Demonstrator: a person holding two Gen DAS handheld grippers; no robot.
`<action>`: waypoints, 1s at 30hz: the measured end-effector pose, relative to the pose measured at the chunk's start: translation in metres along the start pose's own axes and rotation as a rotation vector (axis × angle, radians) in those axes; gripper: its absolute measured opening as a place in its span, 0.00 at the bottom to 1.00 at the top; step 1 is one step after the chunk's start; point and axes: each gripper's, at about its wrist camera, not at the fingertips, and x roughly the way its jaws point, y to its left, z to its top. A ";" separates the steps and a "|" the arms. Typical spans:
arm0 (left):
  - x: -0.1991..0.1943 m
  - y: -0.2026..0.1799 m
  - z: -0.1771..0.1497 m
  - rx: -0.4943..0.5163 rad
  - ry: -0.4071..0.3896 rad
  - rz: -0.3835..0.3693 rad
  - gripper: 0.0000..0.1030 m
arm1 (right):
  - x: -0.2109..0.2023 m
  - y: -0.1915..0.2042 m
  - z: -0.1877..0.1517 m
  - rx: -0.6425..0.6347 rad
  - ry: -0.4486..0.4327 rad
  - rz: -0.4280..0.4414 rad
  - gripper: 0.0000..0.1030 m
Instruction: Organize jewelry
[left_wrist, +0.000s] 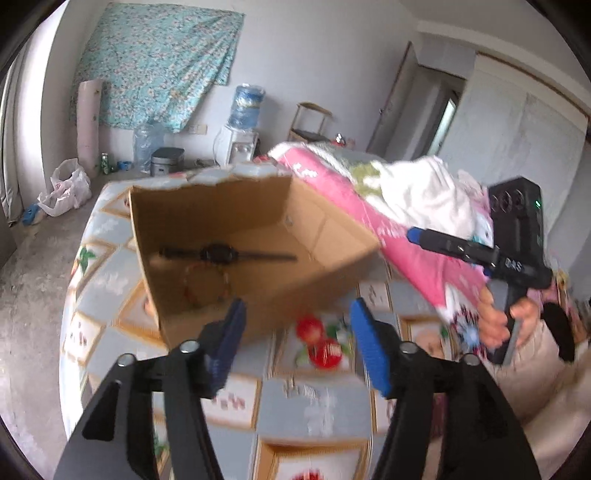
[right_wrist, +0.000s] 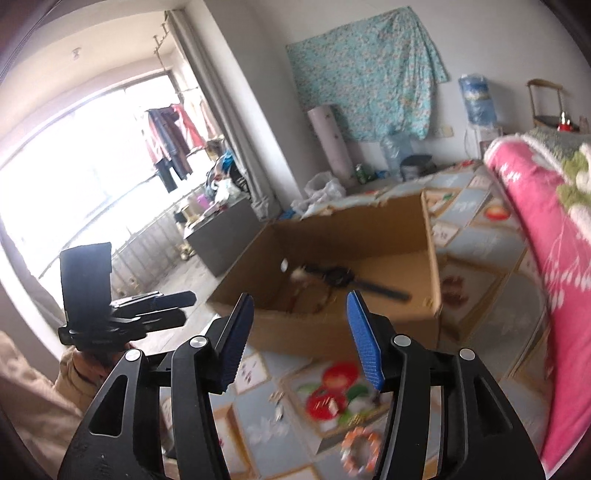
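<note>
Cardboard box (left_wrist: 236, 236): holds black watch (left_wrist: 221, 254).
Left gripper (left_wrist: 295, 332): jaws apart, empty.
Right gripper (right_wrist: 299, 332): likewise.
Risk: beaded bracelet (right_wrist: 360, 452) (near the bed's edge) could get knocked off.

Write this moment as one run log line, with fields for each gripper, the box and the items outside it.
left gripper: open, empty | right gripper: open, empty | cardboard box: holds black watch | beaded bracelet: on bed cover, outside box
</note>
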 end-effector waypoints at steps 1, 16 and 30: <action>-0.001 -0.001 -0.007 0.002 0.010 0.001 0.60 | 0.002 0.001 -0.007 0.004 0.017 0.002 0.49; 0.084 0.032 -0.089 -0.111 0.324 0.287 0.64 | 0.092 0.028 -0.091 -0.026 0.377 -0.186 0.55; 0.096 0.015 -0.093 0.002 0.331 0.362 0.79 | 0.100 0.038 -0.102 -0.052 0.404 -0.173 0.61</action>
